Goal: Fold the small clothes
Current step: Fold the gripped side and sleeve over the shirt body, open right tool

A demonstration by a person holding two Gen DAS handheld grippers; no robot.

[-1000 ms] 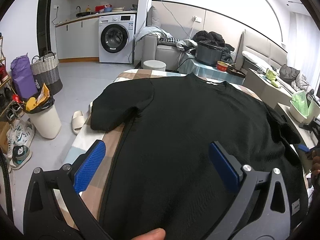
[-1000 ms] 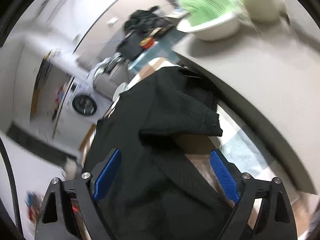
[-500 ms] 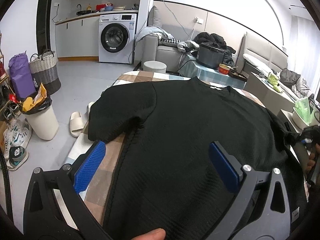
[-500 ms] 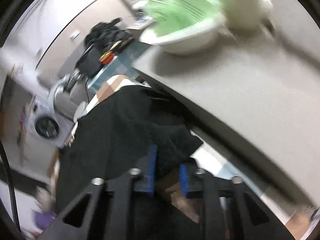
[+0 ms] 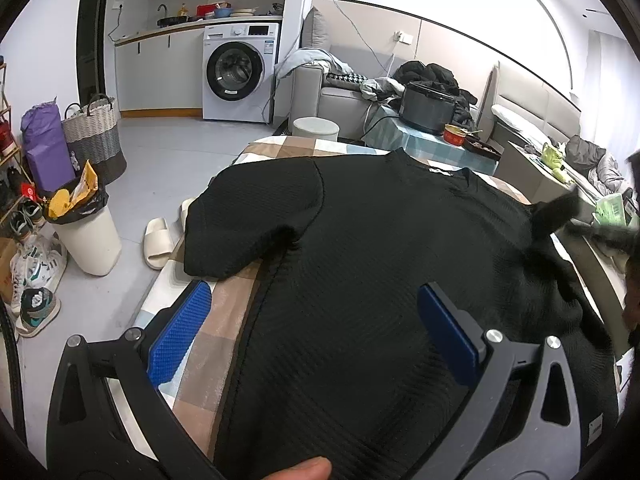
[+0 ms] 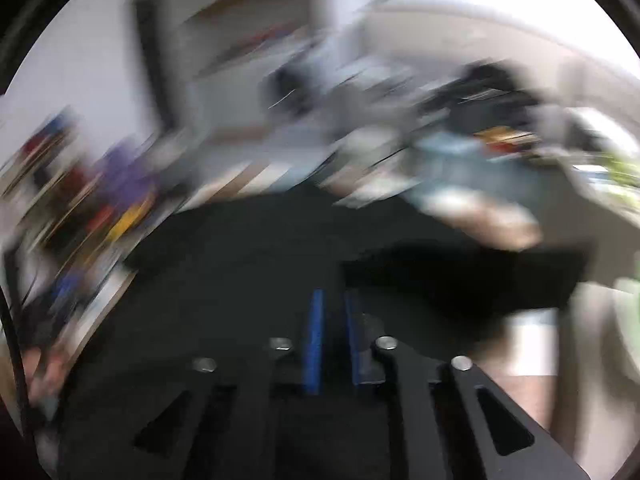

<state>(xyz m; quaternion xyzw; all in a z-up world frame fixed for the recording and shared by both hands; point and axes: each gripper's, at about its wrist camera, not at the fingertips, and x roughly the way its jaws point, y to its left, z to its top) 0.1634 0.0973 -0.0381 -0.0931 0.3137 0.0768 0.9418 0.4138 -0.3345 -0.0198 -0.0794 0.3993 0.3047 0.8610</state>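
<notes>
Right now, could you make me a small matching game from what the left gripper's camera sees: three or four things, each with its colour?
Things:
1. T-shirt
2. Washing machine
3. Slipper
4. Pads of the left gripper

Colours:
a. blue
b. cream
c. black
d. white

Pairs: 1-c, 2-d, 3-b, 4-a

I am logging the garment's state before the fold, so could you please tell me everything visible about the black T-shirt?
The black T-shirt is a short-sleeved top of ribbed, knit-looking fabric with a round neckline. It lies spread flat, collar away from the camera, on a checked cloth. One sleeve lies flat near the cloth's edge; the opposite sleeve is lifted off the surface and blurred. The left gripper hovers open over the lower body.
</notes>
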